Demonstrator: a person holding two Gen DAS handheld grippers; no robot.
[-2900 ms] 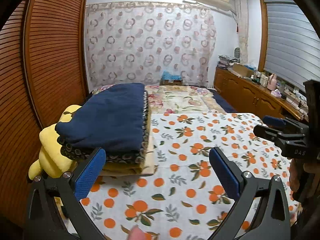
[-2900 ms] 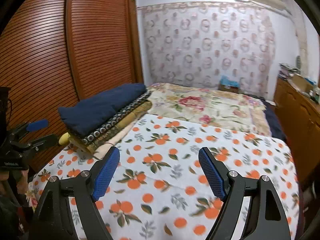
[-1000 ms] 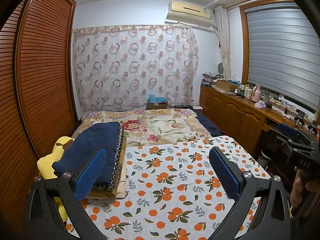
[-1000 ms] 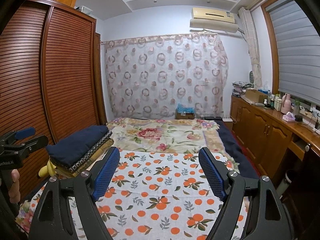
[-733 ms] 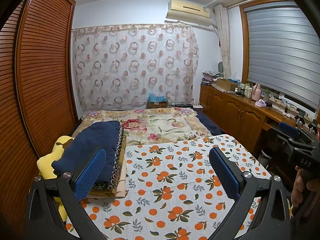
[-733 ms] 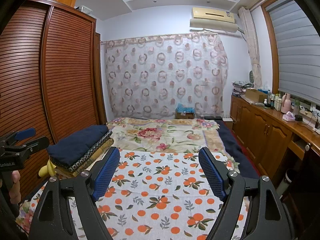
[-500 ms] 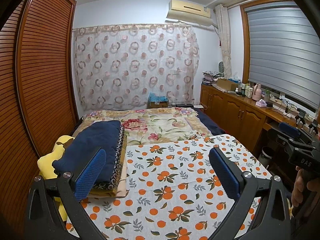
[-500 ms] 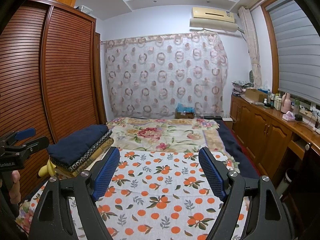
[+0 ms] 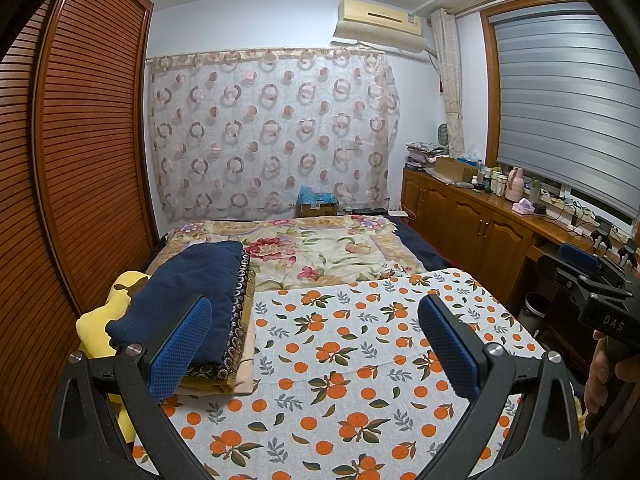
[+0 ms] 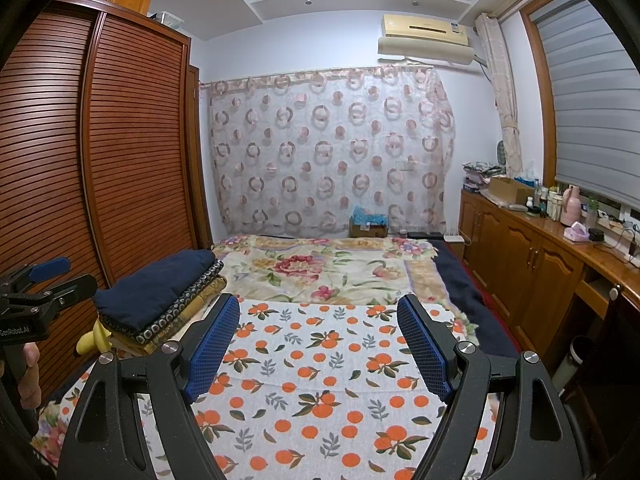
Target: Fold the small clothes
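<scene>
A stack of folded clothes [image 9: 208,292] with a navy piece on top lies at the left side of the bed; it also shows in the right wrist view [image 10: 160,292]. A white cloth printed with oranges [image 9: 360,360] is spread flat over the near part of the bed [image 10: 320,380]. My left gripper [image 9: 316,312] hovers open above this cloth, with nothing between its blue pads. My right gripper [image 10: 318,316] is held open too, empty, above the same cloth. Each gripper sees the other at the frame's edge, held by a hand.
A yellow plush toy [image 9: 104,320] sits under the stack by the slatted wooden wardrobe [image 9: 80,160]. A floral blanket [image 9: 328,252] covers the far half of the bed. Wooden cabinets [image 9: 472,224] with bottles and boxes line the right wall. A patterned curtain [image 9: 272,128] hangs behind.
Since the oldest frames both grippers have pulled back and tilted up from the bed, so the room shows. Over the last second nothing has moved.
</scene>
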